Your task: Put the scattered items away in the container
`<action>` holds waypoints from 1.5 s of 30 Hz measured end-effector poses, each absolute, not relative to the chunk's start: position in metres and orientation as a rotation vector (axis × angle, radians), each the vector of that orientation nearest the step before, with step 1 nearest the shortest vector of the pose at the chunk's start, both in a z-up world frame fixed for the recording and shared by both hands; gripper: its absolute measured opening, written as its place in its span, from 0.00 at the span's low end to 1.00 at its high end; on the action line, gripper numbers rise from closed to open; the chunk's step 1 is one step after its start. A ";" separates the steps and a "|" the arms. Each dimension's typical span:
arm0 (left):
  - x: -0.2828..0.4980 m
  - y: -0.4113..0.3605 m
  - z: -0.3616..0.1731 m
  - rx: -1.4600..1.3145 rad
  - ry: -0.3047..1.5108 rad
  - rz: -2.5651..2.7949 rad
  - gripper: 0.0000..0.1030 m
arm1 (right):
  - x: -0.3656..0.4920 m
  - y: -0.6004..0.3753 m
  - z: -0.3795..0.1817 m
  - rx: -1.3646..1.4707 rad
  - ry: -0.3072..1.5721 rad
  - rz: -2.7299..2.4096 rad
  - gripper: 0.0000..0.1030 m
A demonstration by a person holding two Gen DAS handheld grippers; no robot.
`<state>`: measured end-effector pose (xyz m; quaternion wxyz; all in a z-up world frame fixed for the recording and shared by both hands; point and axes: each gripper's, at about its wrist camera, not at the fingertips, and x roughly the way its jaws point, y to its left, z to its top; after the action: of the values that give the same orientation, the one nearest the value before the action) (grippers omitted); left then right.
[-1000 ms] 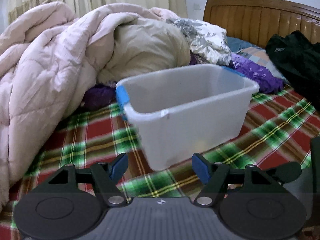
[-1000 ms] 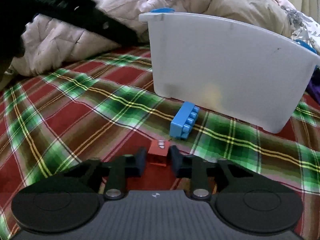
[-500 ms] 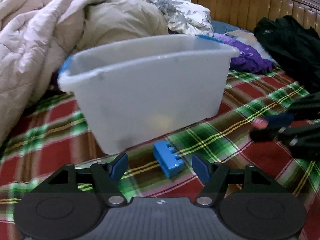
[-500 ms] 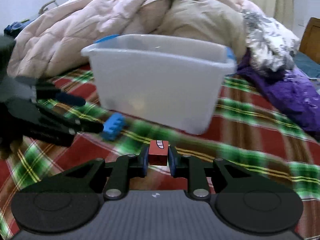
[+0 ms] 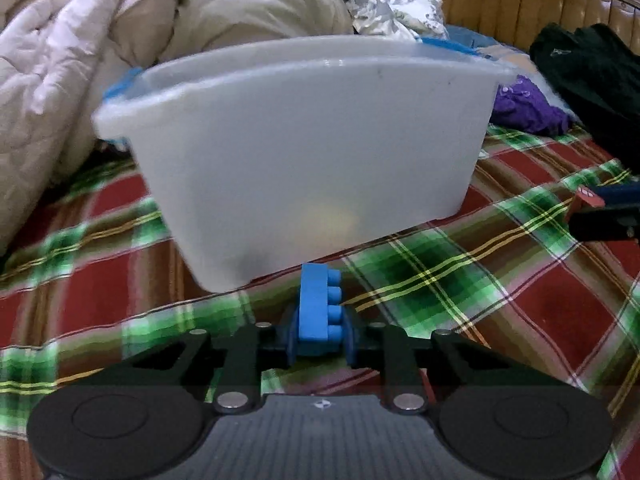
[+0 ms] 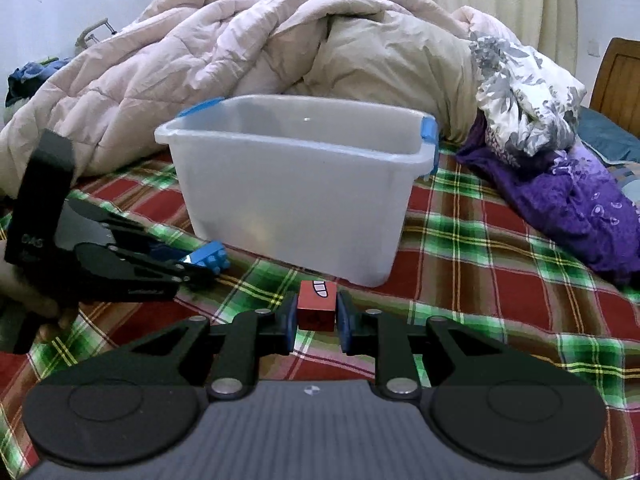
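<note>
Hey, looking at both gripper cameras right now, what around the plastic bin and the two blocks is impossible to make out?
- Bin contents: in the left wrist view the frosted wall of the bin blurs a yellowish patch inside; it cannot be identified.
- Blue block: the left gripper covers its near end.
- Red block: the right gripper hides its sides, and the white marking on top is too small to read.

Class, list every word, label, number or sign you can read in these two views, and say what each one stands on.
No text reads clearly.
Pale marking on the side of the left gripper: too blurred to read.
White marks on the red block in the right gripper: shapes, not letters.
Small round emblem on each gripper body: no words.
</note>
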<state>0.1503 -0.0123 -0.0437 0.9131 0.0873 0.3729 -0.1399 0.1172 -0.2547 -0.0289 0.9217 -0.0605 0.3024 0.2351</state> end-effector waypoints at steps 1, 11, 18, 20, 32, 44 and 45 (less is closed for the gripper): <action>0.144 -0.011 -0.036 0.189 0.752 -0.297 0.24 | 0.116 -0.256 -0.025 -0.120 0.613 0.485 0.22; 0.131 0.013 0.087 0.162 0.610 -0.324 0.24 | 0.137 -0.246 0.053 -0.106 0.471 0.505 0.22; 0.193 0.006 0.152 0.136 0.561 -0.263 0.57 | 0.199 -0.215 0.095 -0.105 0.491 0.492 0.24; 0.217 0.000 0.151 0.137 0.621 -0.238 0.90 | 0.219 -0.206 0.094 -0.107 0.540 0.480 0.61; 0.226 -0.004 0.107 0.218 0.766 -0.141 0.88 | 0.240 -0.217 0.076 -0.125 0.636 0.395 1.00; 0.224 0.005 0.120 0.158 0.859 -0.123 0.88 | 0.240 -0.219 0.090 -0.109 0.739 0.406 1.00; 0.229 0.004 0.121 0.172 0.875 -0.114 0.88 | 0.242 -0.216 0.093 -0.123 0.746 0.406 1.00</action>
<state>0.2288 0.0037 0.1213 0.9006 0.0831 0.4231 -0.0553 0.2424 -0.2159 0.0927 0.9094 -0.0596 0.3617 0.1966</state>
